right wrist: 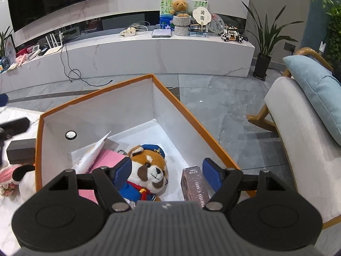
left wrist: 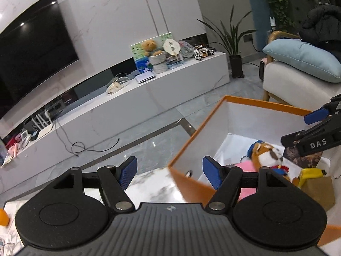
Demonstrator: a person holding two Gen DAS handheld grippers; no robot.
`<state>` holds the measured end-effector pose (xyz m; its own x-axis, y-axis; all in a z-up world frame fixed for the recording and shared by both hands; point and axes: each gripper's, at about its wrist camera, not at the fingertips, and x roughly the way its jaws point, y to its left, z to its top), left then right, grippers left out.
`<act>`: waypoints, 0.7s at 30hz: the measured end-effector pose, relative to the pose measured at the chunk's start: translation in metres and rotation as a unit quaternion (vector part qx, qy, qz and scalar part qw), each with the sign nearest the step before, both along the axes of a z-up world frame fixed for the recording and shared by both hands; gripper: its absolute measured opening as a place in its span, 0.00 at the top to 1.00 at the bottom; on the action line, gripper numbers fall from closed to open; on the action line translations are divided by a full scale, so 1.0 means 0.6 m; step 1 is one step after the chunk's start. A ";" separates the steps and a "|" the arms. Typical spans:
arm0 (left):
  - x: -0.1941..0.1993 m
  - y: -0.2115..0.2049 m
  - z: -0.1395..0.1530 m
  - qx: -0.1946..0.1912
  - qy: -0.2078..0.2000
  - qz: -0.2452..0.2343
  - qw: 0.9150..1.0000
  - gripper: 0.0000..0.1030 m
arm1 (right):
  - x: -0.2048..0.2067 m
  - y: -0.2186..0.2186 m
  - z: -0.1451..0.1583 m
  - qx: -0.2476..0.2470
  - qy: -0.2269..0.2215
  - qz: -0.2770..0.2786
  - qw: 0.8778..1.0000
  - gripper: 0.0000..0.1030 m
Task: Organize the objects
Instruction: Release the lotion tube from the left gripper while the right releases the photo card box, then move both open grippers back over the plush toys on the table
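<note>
"PHOTO CARD" on the pink box (right wrist: pixel 195 186); "DAS" on the right claw (left wrist: pixel 298 128).

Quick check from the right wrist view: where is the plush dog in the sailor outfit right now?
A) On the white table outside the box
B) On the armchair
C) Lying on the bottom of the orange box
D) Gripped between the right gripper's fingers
C: the plush dog lies on the floor of the orange box, beside a photo card pack, below the open right gripper, whose pads do not press on it.
</note>
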<state>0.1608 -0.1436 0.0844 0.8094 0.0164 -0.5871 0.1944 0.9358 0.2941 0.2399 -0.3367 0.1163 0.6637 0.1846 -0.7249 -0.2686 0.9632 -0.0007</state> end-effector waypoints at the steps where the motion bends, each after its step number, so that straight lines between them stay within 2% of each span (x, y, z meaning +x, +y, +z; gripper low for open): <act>1: -0.004 0.007 0.001 0.000 -0.001 0.001 1.000 0.22 | -0.001 0.003 0.000 -0.002 -0.001 0.002 1.000 0.27; 5: -0.025 0.036 0.003 0.001 -0.006 0.005 1.000 0.22 | -0.009 0.011 0.002 -0.009 -0.012 0.003 1.000 0.27; 13: -0.070 0.102 0.003 -0.031 -0.018 0.006 0.999 0.21 | -0.028 0.021 0.003 -0.023 -0.027 0.007 0.999 0.27; 21: -0.102 0.169 -0.040 -0.040 -0.024 0.008 0.999 0.19 | -0.056 0.037 0.014 -0.005 -0.076 0.006 0.997 0.26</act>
<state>0.0997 -0.0419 0.0602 0.8367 -0.0152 -0.5475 0.1663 0.9595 0.2275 0.2062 -0.3145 0.1247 0.7638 0.1873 -0.6176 -0.2766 0.9596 -0.0511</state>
